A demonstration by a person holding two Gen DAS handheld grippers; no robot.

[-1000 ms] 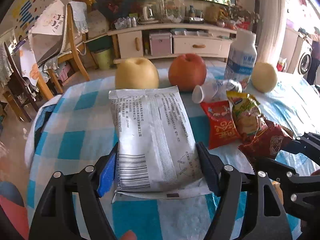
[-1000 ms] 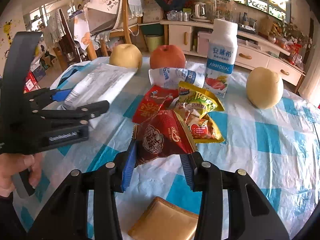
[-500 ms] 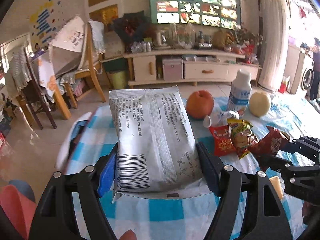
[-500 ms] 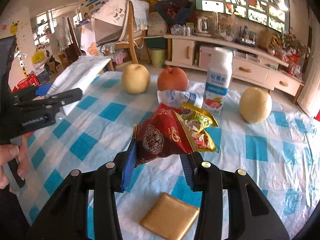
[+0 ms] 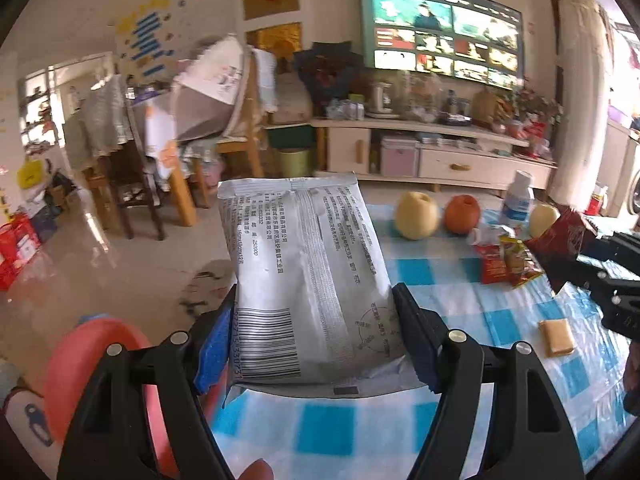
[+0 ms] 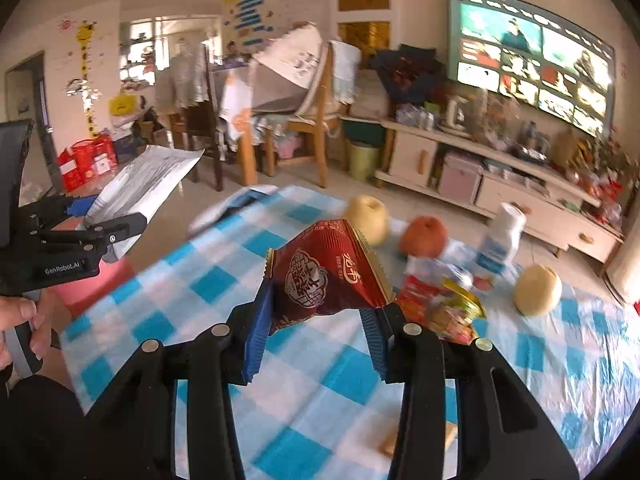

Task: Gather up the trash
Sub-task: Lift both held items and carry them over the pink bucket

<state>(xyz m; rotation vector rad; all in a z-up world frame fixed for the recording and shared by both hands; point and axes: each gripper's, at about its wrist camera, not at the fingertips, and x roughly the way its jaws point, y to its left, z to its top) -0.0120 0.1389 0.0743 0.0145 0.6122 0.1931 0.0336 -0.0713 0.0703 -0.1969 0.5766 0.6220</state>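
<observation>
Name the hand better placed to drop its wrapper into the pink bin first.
Left, probably. The left gripper, shut on the silver packet, hangs beside the pink bin; the right gripper, holding the red wrapper, is over the table.

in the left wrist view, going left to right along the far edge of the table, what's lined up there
yellow pear → red-orange apple → white plastic drink bottle with a blue label → second yellow pear, partly hidden by the dark red wrapper

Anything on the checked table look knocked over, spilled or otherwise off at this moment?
One thing: a small white bottle lies on its side by the red apple, while the taller bottle stands upright. No spill shows. A tan square lies alone nearer the camera. Red and yellow wrappers remain heaped.
</observation>
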